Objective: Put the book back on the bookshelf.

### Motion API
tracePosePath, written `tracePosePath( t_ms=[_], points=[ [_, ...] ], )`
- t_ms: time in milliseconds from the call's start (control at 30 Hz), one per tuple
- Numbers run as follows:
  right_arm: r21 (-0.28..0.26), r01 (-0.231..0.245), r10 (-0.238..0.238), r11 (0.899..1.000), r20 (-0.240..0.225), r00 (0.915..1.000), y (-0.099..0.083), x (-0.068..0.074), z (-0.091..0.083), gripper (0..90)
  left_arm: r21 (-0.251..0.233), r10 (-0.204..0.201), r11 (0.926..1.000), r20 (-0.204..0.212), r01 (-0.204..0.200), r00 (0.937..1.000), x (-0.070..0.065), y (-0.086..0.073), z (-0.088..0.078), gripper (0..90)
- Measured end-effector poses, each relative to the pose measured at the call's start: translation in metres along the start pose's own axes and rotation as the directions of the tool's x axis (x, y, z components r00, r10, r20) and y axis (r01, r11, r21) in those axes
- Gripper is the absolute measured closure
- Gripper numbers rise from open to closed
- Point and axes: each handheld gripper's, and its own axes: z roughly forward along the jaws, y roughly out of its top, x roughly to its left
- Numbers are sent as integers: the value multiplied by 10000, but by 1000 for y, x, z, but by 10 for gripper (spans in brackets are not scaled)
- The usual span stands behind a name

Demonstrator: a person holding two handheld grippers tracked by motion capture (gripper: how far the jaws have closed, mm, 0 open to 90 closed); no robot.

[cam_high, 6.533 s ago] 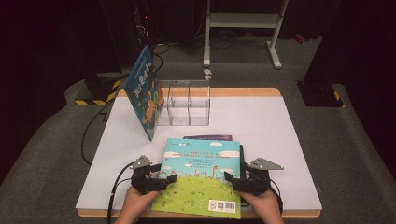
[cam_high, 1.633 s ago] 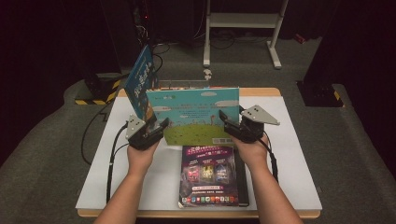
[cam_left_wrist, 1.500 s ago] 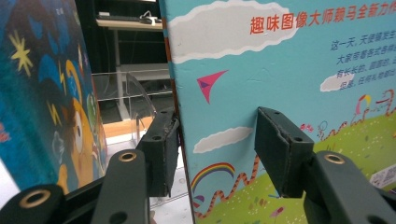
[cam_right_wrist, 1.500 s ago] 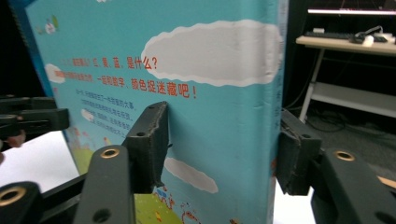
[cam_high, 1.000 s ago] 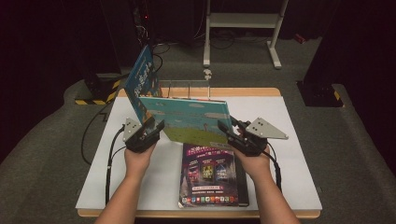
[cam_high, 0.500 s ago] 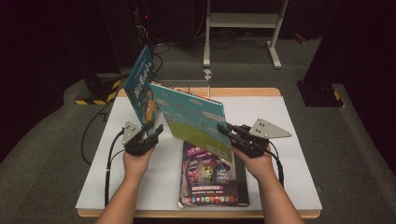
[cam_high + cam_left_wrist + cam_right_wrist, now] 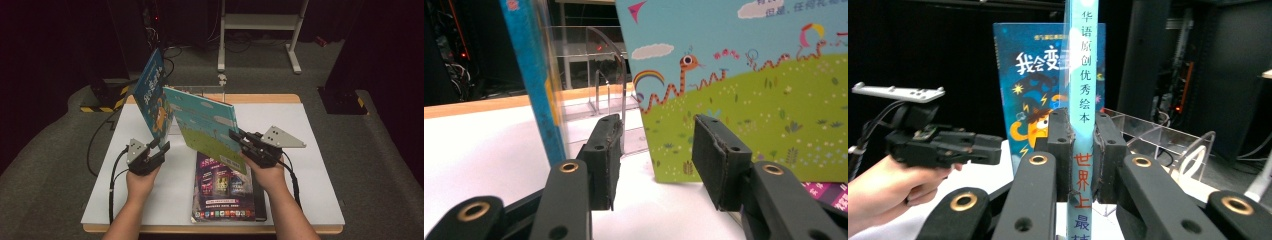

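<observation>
With the right gripper [image 7: 239, 140] pinching the spine of the sky-blue-and-green picture book [image 7: 207, 125], tilted upright just in front of the clear acrylic book rack [image 7: 606, 95], the spread, empty left gripper [image 7: 159, 148] should steady its free edge before slotting.

Place: a lab or recording studio.
Evidence: black curtains and a white metal stand [image 7: 260, 22] behind the white wood-edged table [image 7: 310, 150].
Floor: grey carpet around that table.

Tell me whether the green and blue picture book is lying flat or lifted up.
Lifted up. The picture book is tilted on edge above the table, its spine clamped in the right claw; the left claw is open beside it.
</observation>
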Motion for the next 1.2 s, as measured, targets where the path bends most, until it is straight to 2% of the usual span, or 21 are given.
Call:
tracePosePath(
  t_ms=[67,100,133,333,500,733,933,1200],
  points=[
    [-79,-114,117,9999,365,9993,-2,5,0,814,-30,-52,10000,-56,51,10000,3,-1,-2,547],
    [-79,-114,117,9999,365,9993,-2,5,0,814,-30,-52,10000,-56,51,10000,3,-1,-2,548],
    [-183,-160,172,9997,634,9978,-3,8,0,814,-11,-88,10000,-69,88,9999,5,-2,-3,549],
    [-398,-296,341,9988,1156,9927,-6,16,3,814,78,-132,9999,-55,133,9999,5,-4,-4,551],
    [-320,-471,505,9984,1151,9921,-5,14,3,811,221,-116,9997,14,115,9999,0,-6,-3,550],
    [-247,-329,353,9992,1037,9940,-7,16,0,805,472,-111,9988,449,90,9989,-19,-13,-2,526],
    [-228,-411,435,9989,1196,9919,-9,18,-2,797,593,-103,9982,826,54,9965,-34,-13,-3,512],
    [-177,-205,225,9996,1266,9917,-11,24,-2,782,413,-118,9991,1198,69,9927,-51,-7,-3,498]
  ],
)
